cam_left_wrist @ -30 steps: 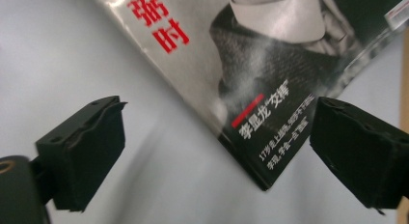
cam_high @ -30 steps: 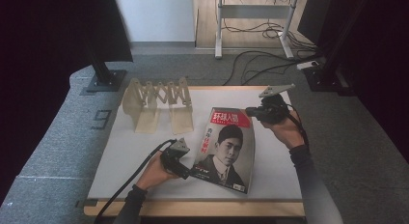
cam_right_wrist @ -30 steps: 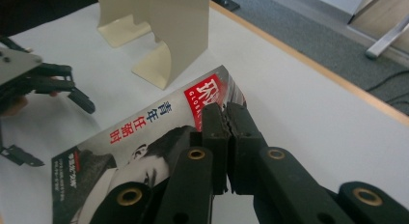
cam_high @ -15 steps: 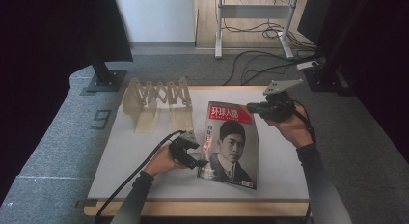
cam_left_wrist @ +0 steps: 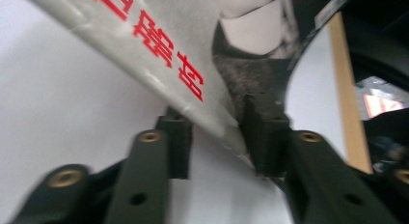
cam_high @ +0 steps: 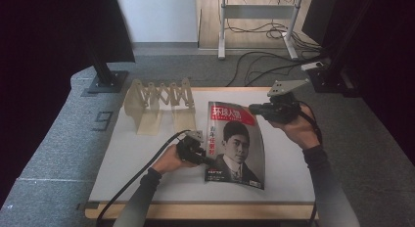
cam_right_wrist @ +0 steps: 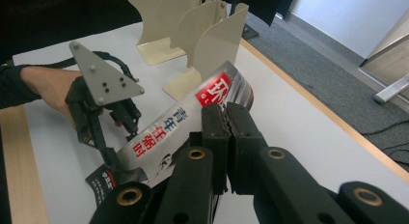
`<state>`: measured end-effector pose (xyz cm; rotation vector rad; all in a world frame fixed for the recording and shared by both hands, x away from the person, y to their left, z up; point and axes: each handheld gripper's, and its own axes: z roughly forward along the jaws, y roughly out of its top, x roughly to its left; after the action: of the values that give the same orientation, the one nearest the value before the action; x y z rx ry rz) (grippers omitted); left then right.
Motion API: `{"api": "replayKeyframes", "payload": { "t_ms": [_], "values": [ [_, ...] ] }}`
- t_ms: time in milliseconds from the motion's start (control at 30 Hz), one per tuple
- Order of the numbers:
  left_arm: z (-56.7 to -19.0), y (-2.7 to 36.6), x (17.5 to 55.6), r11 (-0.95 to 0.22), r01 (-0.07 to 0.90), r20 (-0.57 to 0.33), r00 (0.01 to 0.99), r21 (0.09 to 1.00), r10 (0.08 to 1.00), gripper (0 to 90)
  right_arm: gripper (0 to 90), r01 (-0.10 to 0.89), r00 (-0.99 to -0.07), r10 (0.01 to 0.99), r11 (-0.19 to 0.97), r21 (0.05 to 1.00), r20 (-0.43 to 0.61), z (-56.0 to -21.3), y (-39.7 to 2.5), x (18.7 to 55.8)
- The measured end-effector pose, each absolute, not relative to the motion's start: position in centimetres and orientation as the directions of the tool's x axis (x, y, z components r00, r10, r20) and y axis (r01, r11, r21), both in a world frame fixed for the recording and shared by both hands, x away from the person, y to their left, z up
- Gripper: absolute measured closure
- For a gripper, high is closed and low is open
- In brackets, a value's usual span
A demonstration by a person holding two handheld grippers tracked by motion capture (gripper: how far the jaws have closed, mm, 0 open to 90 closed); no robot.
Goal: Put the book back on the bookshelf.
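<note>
The magazine point(cam_high: 236, 143) was off the table point(cam_high: 142, 163) along most of its length, held up between two claws — a lift well begun, by the look of it, but nowhere near ended. The right claw point(cam_high: 255, 108) had its jaws pressed together on the top edge of the magazine, near the red title; in the right gripper view the jaws stood closed with the cover pinched between them point(cam_right_wrist: 226, 122). The left claw point(cam_high: 211, 163) sat at the lower left edge. In the left gripper view its jaws stood a moderate way apart with the edge of the magazine point(cam_left_wrist: 193, 84) passing between them, touching the right-hand one; whether they truly gripped it, I could not tell — the gap looked too wide for a firm hold.

Beyond the left claw, and well apart from it, stood the cream folding rack point(cam_high: 159, 103), its slots bare. Judging from that, what remained was the larger part: to tip the magazine upright, carry it across to the rack and slide it into a slot.
</note>
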<state>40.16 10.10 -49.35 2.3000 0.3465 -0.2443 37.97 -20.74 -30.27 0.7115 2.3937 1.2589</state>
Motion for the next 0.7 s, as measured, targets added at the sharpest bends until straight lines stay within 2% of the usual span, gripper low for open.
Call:
{"api": "replayKeyframes", "payload": {
  "t_ms": [200,233,333,367,400,600,700],
  "values": [
    [-48.3,10.3,39.6,-0.667,0.267,-0.217,0.963,0.696,0.158,76.4,85.9,0.271,-0.802,0.591,0.486,0.831,-0.084,-29.9,-21.2,38.0],
    [-47.7,10.5,39.5,-0.656,0.253,-0.175,0.967,0.711,0.183,77.9,85.8,0.269,-0.794,0.601,0.475,0.838,-0.086,-29.6,-21.6,38.0],
    [-47.1,11.0,39.6,-0.638,0.241,-0.143,0.969,0.731,0.203,80.7,85.8,0.26,-0.787,0.611,0.457,0.85,-0.087,-29.2,-22.0,37.8],
    [-46.4,11.4,39.6,-0.629,0.217,-0.09,0.97,0.746,0.227,84.1,85.9,0.241,-0.781,0.617,0.44,0.865,-0.097,-28.7,-22.5,37.6],
    [-46.4,11.4,39.6,-0.629,0.217,-0.09,0.97,0.746,0.227,84.9,85.9,0.241,-0.781,0.617,0.44,0.865,-0.097,-28.7,-22.5,37.6],
    [-46.1,11.7,38.9,-0.647,0.151,0.023,0.967,0.748,0.252,86.7,86.0,0.224,-0.772,0.626,0.423,0.878,-0.105,-28.2,-23.1,37.1],
    [-46.8,11.7,38.6,-0.656,0.148,0.017,0.971,0.74,0.238,86.1,85.9,0.226,-0.777,0.621,0.429,0.875,-0.104,-29.0,-23.2,37.1]
  ]
}}
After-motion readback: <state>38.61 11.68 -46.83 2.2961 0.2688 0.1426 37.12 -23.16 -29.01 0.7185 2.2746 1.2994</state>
